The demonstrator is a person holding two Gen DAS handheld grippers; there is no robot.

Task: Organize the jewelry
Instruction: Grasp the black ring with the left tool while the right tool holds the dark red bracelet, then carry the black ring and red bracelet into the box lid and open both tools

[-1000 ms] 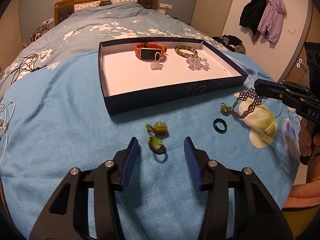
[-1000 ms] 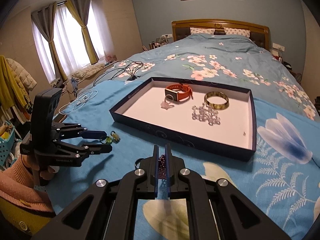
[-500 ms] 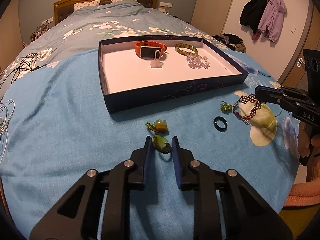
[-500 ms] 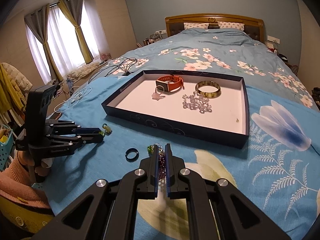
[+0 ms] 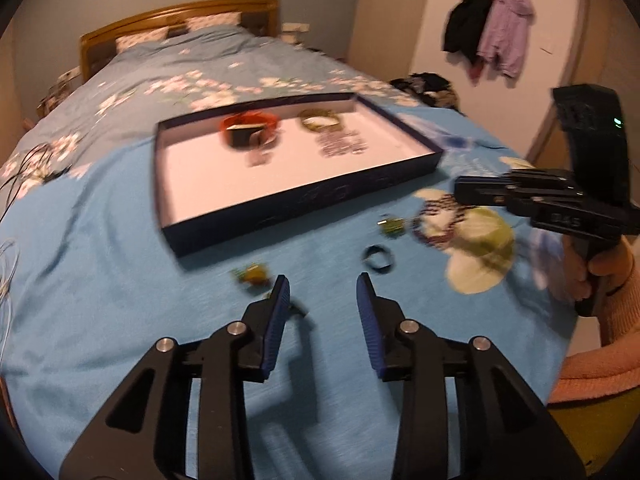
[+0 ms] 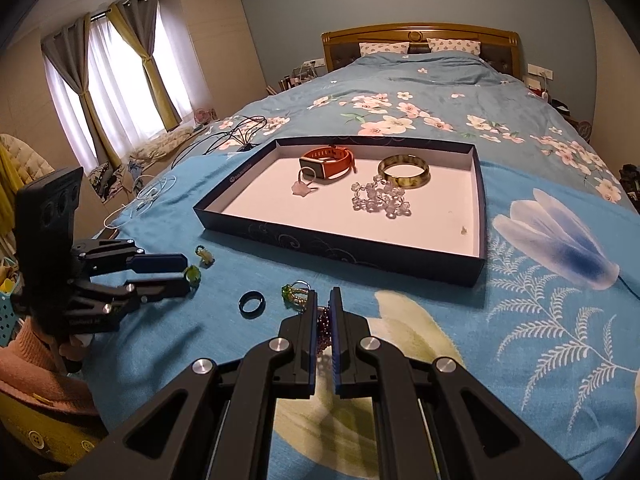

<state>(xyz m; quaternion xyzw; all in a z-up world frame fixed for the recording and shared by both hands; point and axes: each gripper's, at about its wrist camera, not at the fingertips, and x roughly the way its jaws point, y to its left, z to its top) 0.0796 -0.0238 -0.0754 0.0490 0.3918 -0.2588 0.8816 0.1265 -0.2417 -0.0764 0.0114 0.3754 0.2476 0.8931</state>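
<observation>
The right gripper (image 6: 325, 312) is clenching a dark purple beaded bracelet (image 6: 325, 326), its loop hanging over the blue bedspread (image 6: 440, 380) just short of the navy tray (image 6: 340, 246). The left gripper (image 5: 322, 300) is standing released, its jaws having just been opening; a small green pendant (image 6: 193, 273) is sitting at its fingertips, whether touching I cannot tell. A black ring (image 6: 251, 304) and green charm (image 6: 294, 293) are lying between the grippers, with bare bedspread around them.

Each of the 2 cameras rides just behind its claw, low and close over the bed (image 6: 520, 320), angled down toward the headboard. The left looks rightward, the right leftward; both share the box tray (image 5: 304, 196) (image 6: 340, 246), and each catches the other claw.
</observation>
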